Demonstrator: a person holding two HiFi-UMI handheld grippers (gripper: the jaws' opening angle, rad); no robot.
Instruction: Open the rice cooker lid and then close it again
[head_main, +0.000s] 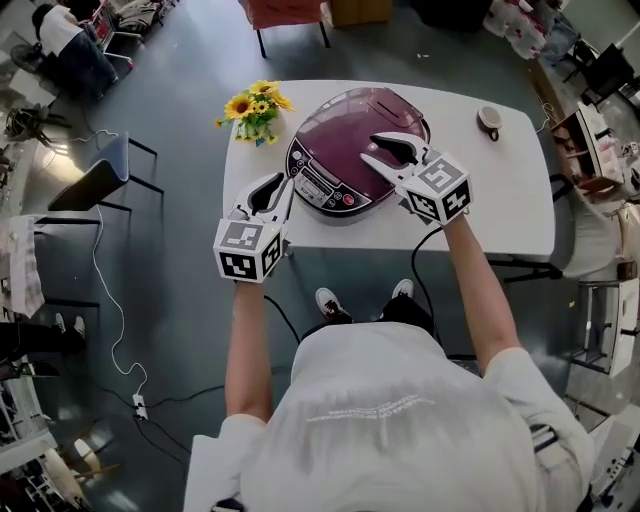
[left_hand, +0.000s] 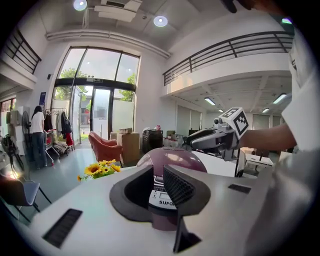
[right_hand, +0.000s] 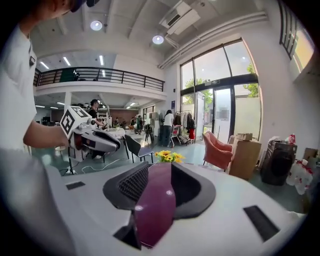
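"On the white table (head_main: 500, 190), where is the rice cooker, and is it open?"

"The purple rice cooker (head_main: 330, 170) sits near the table's middle, with its control panel toward the person. A bunch of sunflowers (head_main: 255, 105) stands just beside it on the left. A small round object (head_main: 489, 118) lies well apart at the far right. The domed lid (head_main: 335, 135) looks down, or very nearly. No gap shows from above or in the left gripper view."

"What are the two claws doing?"

"The right gripper (head_main: 372, 148) hangs over the lid's right half. Its own view shows a glossy purple strip (right_hand: 156, 205) filling the gap between the jaws, with both pads against it. I take the strip for the lid's edge or a handle, but I cannot tell which. The left gripper (head_main: 274, 186) hovers at the table's near edge, just left of the cooker's front. Its jaws are a narrow way apart and hold nothing. Only the cooker's panel shows beyond the gap."

"So which step is this?"

"My reading is the opening lift at its very start, with the right claw holding and the lid not yet swung up. It could equally be the end of closing, and the pictures don't settle that."

"And next?"

"If it is opening, the right claw needs to keep its pinch. It should carry the strip up and back in an arc about the hinge, presumably at the far side, without dragging the cooker. The free left claw is well placed to steady the body."
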